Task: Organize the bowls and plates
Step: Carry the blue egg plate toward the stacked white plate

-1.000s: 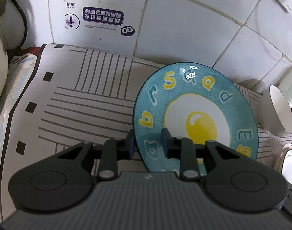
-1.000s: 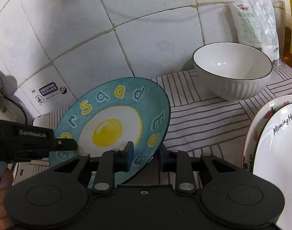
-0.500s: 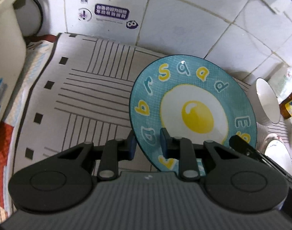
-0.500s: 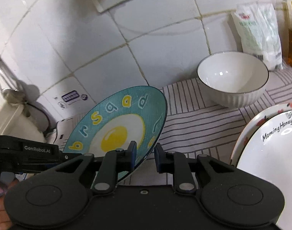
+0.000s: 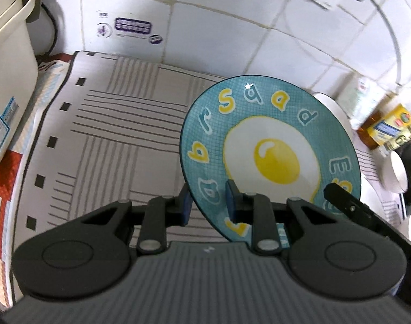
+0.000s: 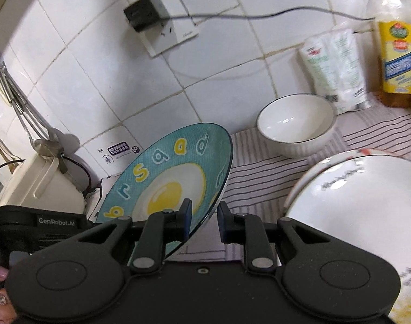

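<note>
Item: teal egg plate point(image 5: 270, 145). Round, teal ground, fried-egg motif at centre, yellow and white letters round the rim. Held clear of the tabletop, tilted steeply with its face toward both cameras, above the striped mat point(image 5: 119, 124) near the tiled back wall.

Left gripper point(image 5: 208, 202): pinching the plate's near-left rim, one pad on the face, one behind; narrow gap filled by the rim.

Right gripper point(image 6: 204, 217): pinching the plate's near-right rim in the same way. Its jaws have just been closing, with the rim between them. In the left wrist view its black tip shows at the plate's lower right edge.

Governing relation: the plate spans between the two grippers, rim-held on two sides, so it lies straight ahead of each and neither hand is nearer. The open stretch of mat lies on the left-hand side; the other crockery lies on the right.

Other crockery: white bowl point(image 6: 296, 124), upright on the mat at the tabletop's back edge by the wall; white plate point(image 6: 362, 205), at the right, near the right gripper, seemingly on a second plate with a patterned rim.

Judgement: the plate appears mid-carry. Where it will be set cannot be told.
</note>
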A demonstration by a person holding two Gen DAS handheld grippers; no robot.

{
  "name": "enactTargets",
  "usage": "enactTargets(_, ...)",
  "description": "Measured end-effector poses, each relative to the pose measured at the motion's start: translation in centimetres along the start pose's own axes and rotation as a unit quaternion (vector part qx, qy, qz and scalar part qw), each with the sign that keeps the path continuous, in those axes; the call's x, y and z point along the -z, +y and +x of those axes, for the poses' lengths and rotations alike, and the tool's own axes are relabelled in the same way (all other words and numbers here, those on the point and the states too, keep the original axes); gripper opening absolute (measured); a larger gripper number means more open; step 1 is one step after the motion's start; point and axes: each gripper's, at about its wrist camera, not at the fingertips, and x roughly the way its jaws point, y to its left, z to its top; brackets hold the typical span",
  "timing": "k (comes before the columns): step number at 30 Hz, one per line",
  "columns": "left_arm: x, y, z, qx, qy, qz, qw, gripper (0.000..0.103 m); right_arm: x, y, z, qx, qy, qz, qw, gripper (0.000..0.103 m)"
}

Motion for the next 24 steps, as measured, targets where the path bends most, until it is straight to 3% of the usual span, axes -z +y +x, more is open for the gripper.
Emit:
enactTargets(12, 2.7, -5.5, -2.7, 0.043, 0.012, 0.045, 0.9980, 0.024, 1.0, -2.2, -7.4, 0.028, -0.032, 0.013, 0.999, 0.024)
enactTargets(24, 6.1, -10.7, 0.4, 0.069, 0.072, 0.063, 0.9930, 0.024, 3.1, -6.9, -11.0, 0.076, -0.018, 0.044, 0.996, 0.025)
